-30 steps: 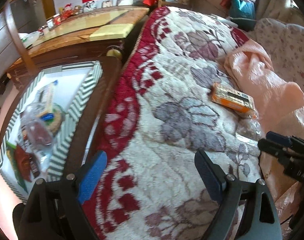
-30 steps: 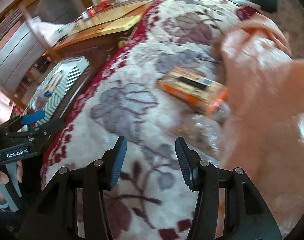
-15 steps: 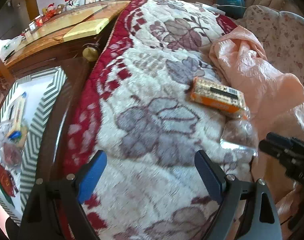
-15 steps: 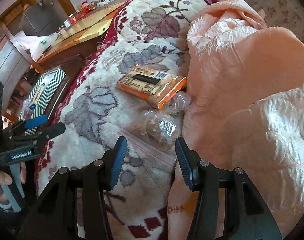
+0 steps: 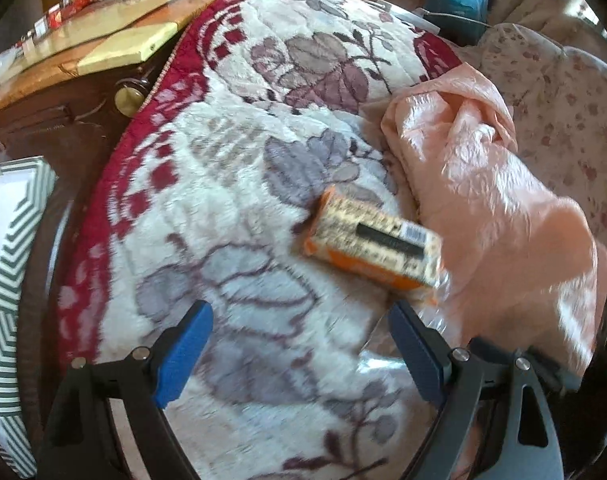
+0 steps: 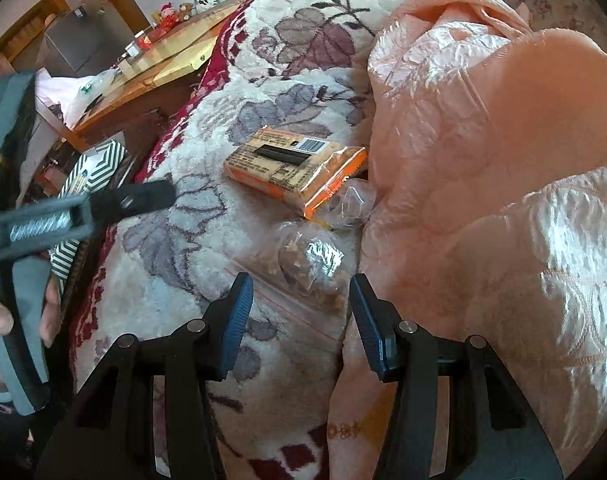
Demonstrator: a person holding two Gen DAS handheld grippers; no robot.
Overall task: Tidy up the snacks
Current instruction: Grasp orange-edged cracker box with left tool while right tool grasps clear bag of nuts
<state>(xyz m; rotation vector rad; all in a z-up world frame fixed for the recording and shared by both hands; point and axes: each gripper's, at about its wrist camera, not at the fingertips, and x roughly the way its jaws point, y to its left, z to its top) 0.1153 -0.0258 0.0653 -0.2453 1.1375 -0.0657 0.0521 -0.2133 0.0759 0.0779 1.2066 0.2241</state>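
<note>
Orange packet [image 6: 293, 170]: a flat orange-and-cream snack pack with a black strip and a barcode, lying on the blanket [image 6: 191, 208], its right end close against the pink quilt [image 6: 483, 140]. In the left wrist view the same packet [image 5: 373, 246] is blurred and sits ahead of the right-hand finger.
Clear bag [image 6: 303, 260]: a see-through zip bag holding brown pieces, lying on the blanket just in front of the packet and beside the quilt's edge; a second small clear bundle [image 6: 353, 202] lies between it and the packet.
Right gripper [image 6: 301, 314]: points down at the bed, jaws partly apart with nothing gripped; the near end of the clear bag lies in the gap between the blue pads, and I cannot tell whether they touch it.
Left gripper [image 5: 299, 346]: jaws spread wide and empty, over the flowered blanket; the packet lies beyond its tips. In the right wrist view it [image 6: 143, 198] shows at the left, blurred, with a hand [image 6: 7, 320] around its grey handle.
Blanket: fluffy white with grey-purple flowers and a red border.
Striped box [image 5: 11, 280]: green-and-white zigzag rim, beside the bed at the far left, well apart from the packet.
Wooden table [image 5: 95, 40]: beyond the bed, upper left.
</note>
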